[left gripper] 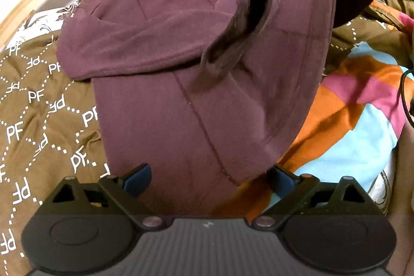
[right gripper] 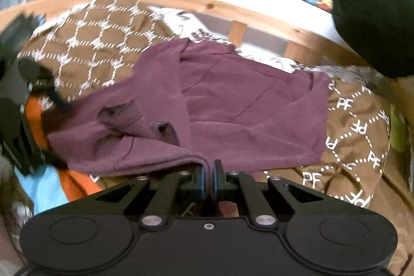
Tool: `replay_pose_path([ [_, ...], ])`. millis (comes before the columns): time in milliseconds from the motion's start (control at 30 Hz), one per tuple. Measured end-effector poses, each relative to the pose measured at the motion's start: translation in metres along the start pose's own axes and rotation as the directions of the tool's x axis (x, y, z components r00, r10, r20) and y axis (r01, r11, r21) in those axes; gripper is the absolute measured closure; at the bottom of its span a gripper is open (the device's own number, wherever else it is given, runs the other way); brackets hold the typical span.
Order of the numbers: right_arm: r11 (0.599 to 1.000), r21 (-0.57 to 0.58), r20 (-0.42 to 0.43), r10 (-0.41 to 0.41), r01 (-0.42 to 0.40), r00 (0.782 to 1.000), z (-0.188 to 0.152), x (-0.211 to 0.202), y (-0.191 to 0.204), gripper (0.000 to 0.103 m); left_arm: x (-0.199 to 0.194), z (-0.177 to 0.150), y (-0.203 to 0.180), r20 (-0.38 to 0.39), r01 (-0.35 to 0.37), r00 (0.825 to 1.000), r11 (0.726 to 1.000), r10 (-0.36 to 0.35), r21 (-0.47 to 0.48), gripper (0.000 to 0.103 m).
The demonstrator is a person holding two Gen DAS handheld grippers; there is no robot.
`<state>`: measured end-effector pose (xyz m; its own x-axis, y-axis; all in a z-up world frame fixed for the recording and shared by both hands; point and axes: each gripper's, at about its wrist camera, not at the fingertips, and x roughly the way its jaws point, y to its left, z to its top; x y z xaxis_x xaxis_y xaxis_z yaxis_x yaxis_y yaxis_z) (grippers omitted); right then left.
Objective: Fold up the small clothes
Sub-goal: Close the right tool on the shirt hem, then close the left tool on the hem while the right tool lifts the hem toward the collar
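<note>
Maroon garment (right gripper: 233, 105) edge pinched by right gripper (right gripper: 209, 180); left gripper (left gripper: 207, 180) fingers wide, empty; brown quilt (left gripper: 38, 107) beneath.

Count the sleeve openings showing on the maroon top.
2: in the right wrist view, one sleeve opening lies left, a smaller one beside it on the maroon top. Folds may hide more.
</note>
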<state>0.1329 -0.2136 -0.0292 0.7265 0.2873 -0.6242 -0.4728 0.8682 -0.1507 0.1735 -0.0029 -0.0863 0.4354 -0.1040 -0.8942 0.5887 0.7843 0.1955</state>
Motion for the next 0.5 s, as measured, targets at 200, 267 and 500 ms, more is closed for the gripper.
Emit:
replay_pose_path([
  [200, 0.993, 0.120, 0.015, -0.009, 0.007, 1.000, 0.001, -0.001, -0.021, 0.097, 0.002, -0.002, -0.002, -0.007, -0.014, 1.000, 1.000, 0.014, 0.004, 0.005],
  [267, 0.986, 0.166, 0.014, -0.008, 0.005, 1.000, -0.001, 0.000, -0.027, 0.097, 0.003, -0.001, -0.003, -0.012, -0.033, 0.999, 0.999, 0.033, 0.001, 0.005],
  [500, 0.965, 0.263, 0.002, -0.008, 0.007, 1.000, -0.006, 0.003, -0.044, 0.097, 0.008, -0.003, 0.006, -0.044, -0.102, 0.994, 0.994, 0.099, -0.051, 0.018],
])
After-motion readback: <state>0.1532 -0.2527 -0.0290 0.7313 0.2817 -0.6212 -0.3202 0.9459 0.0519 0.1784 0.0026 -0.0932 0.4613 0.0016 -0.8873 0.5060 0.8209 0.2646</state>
